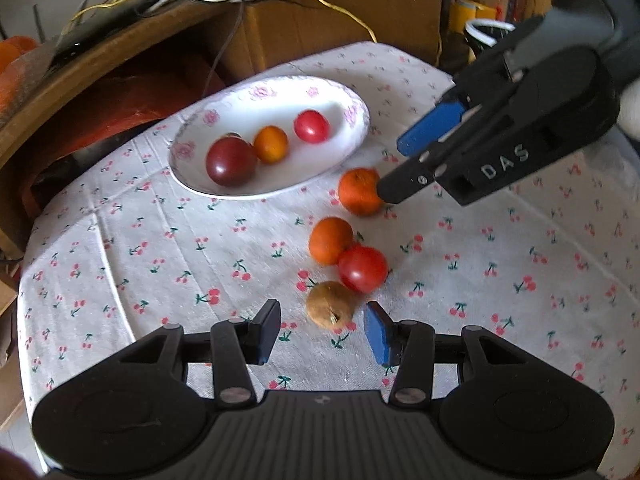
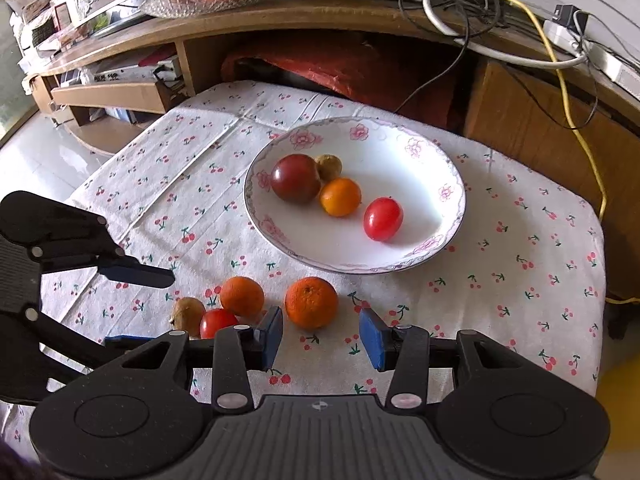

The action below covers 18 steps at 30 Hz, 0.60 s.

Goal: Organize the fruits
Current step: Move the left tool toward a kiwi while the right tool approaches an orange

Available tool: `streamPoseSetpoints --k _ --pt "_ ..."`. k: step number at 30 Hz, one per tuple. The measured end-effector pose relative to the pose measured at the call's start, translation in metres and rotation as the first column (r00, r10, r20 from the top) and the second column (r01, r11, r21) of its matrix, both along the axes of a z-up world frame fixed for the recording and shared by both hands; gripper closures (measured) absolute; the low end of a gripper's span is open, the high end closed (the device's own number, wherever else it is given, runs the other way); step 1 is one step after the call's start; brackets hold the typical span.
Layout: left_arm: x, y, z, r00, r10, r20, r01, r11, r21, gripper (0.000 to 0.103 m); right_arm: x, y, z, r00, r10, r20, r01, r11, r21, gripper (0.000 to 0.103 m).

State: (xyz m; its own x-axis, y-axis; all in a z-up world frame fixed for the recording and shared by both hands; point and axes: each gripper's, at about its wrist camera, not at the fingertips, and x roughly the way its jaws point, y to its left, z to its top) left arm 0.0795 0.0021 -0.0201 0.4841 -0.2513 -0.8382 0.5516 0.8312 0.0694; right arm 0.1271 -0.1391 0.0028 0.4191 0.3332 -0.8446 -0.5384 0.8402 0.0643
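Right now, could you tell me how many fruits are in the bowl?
4 in the bowl: dark tomato, brown fruit behind it, orange, red tomato. None seems hidden.

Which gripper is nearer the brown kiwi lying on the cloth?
Left. The left gripper is open with the kiwi just ahead, between its fingertips. The right gripper is open around the rough orange farther along.

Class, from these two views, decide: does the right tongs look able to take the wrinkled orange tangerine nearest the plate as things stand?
Probably yes. The right tongs are open, and the wrinkled orange tangerine sits just ahead of the gap on the cherry-print cloth, apart from the other fruit, with nothing between.
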Motion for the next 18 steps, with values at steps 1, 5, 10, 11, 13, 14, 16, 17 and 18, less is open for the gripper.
streamPoseSetpoints --k 1,5,10,11,13,14,16,17,18 --pt "0.001 -0.001 -0.002 1.000 -0.007 -0.002 0.007 1.000 0.006 0.049 0.000 0.000 -0.001 1.000 0.004 -0.002 -0.004 1.000 -0.001 0.063" --pt "0.005 -0.003 -0.005 1.000 -0.016 0.006 0.016 1.000 -0.010 0.050 0.003 0.001 -0.004 1.000 0.019 -0.012 -0.019 1.000 -0.001 0.063" --pt "0.006 -0.004 -0.005 1.000 -0.030 -0.008 0.030 0.999 -0.031 0.062 0.006 0.000 -0.008 0.999 0.032 -0.022 -0.032 0.999 0.001 0.063" --pt "0.006 -0.004 -0.005 1.000 -0.030 -0.008 0.030 0.999 -0.032 0.063 0.007 0.000 -0.009 0.999 0.033 -0.023 -0.033 0.999 -0.003 0.063" --pt "0.005 -0.004 -0.004 1.000 -0.027 -0.008 0.027 0.999 -0.035 0.068 0.009 0.001 -0.010 0.999 0.036 -0.025 -0.036 0.999 -0.007 0.063" --pt "0.005 -0.004 -0.004 1.000 -0.029 -0.008 0.029 0.999 -0.037 0.068 0.009 0.002 -0.011 0.999 0.038 -0.025 -0.038 0.999 -0.006 0.063" --pt "0.003 -0.005 -0.004 0.999 -0.033 -0.008 0.033 0.999 -0.034 0.068 0.010 0.004 -0.011 0.999 0.041 -0.022 -0.041 0.999 -0.004 0.063" --pt "0.003 -0.005 -0.004 0.999 -0.033 -0.007 0.033 0.999 -0.032 0.068 0.011 0.004 -0.012 0.999 0.043 -0.021 -0.043 0.999 -0.004 0.063" --pt "0.003 -0.004 -0.004 0.999 -0.031 -0.009 0.031 0.999 -0.033 0.068 0.011 0.005 -0.013 0.999 0.044 -0.020 -0.044 0.999 -0.006 0.063"
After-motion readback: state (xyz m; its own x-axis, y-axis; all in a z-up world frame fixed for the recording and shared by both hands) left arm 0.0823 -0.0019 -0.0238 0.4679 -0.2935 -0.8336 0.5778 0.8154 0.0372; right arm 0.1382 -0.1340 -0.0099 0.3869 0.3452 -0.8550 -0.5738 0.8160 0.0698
